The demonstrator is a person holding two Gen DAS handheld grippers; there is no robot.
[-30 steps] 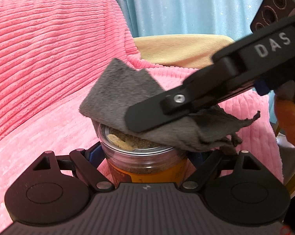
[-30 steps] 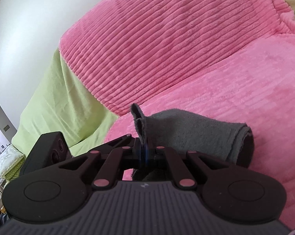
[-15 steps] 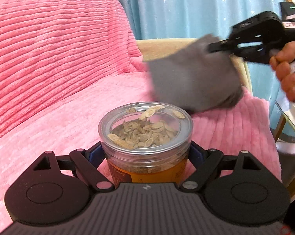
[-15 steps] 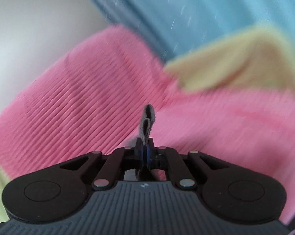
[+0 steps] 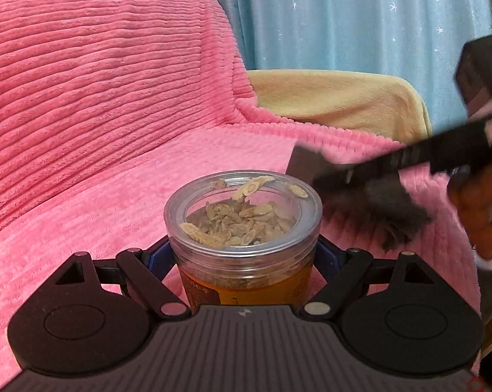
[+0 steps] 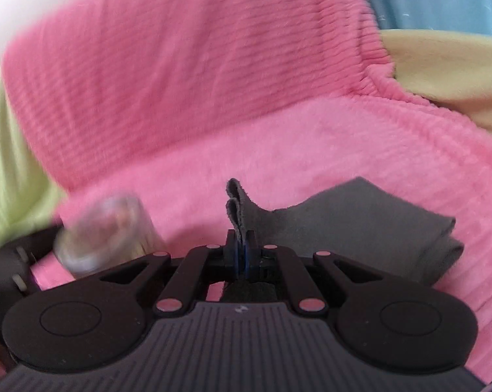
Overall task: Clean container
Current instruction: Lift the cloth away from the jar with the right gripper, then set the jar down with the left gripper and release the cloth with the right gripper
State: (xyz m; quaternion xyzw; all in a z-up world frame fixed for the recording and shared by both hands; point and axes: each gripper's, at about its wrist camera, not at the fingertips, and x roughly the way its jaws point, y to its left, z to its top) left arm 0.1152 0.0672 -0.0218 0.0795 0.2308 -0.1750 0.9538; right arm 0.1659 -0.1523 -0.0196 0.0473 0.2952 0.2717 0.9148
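Jar [image 5: 242, 228] steadied between our left claw [image 5: 244, 254] fingers for wiping; right claw [image 6: 241, 248] pinching grey cloth [image 6: 370, 215] just beside jar, over pink blanket [image 5: 99, 114].

Beside the jar [image 5: 242, 225], the right gripper [image 5: 360, 179] and grey cloth [image 5: 386, 209] are smearing into blur; the jar's base is hiding, perhaps touching the blanket [image 5: 82, 130].

The left claw [image 5: 244, 254] sits level, its jaws spread and pressed against something round between them. The right claw [image 6: 241, 254] has its jaws pinched together, angled down just right of the left one, a hand [image 5: 477, 215] gripping its handle.
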